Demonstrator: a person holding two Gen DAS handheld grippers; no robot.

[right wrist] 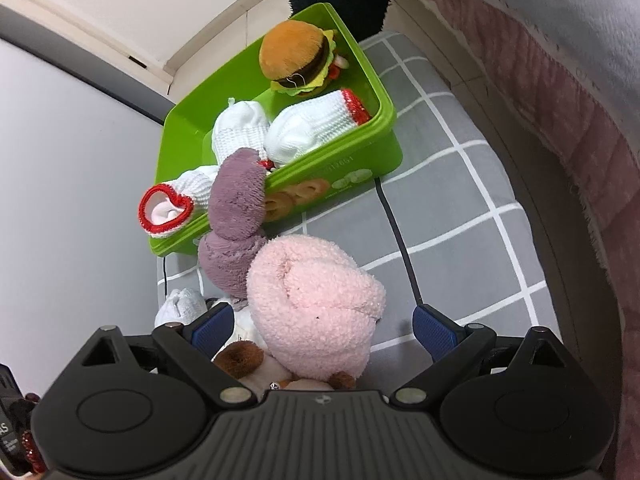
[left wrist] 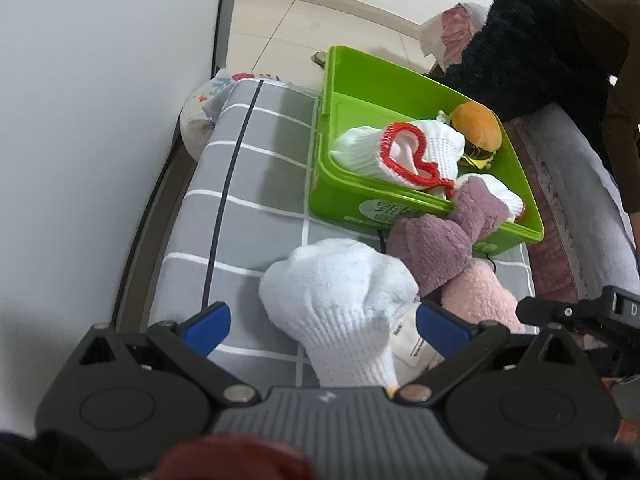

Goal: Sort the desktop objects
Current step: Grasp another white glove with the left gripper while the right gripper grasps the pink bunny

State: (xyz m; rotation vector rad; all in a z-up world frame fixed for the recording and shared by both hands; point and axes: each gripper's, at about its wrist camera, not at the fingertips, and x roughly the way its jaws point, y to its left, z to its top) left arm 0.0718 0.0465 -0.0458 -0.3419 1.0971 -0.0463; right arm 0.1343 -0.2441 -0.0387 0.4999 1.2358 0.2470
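Observation:
A green bin [left wrist: 360, 80] [right wrist: 344, 168] sits on a grey checked cushion. It holds a plush hamburger [left wrist: 478, 126] [right wrist: 298, 58] and white gloves with red cuffs [left wrist: 404, 152] [right wrist: 316, 124]. A purple fuzzy sock [left wrist: 444, 240] [right wrist: 236, 204] drapes over the bin's rim. My left gripper [left wrist: 324, 326] is open around a white sock [left wrist: 340, 296]. My right gripper [right wrist: 324, 328] is open around a pink fuzzy sock [right wrist: 316, 300] [left wrist: 476, 292] that lies on a brown plush toy [right wrist: 240, 356].
A white wall [left wrist: 100, 140] runs along the left. A pink and grey blanket [right wrist: 540, 100] lies to the right. A black cable [right wrist: 396, 232] crosses the cushion [left wrist: 248, 184]. A person's dark fuzzy sleeve [left wrist: 540, 48] reaches near the bin.

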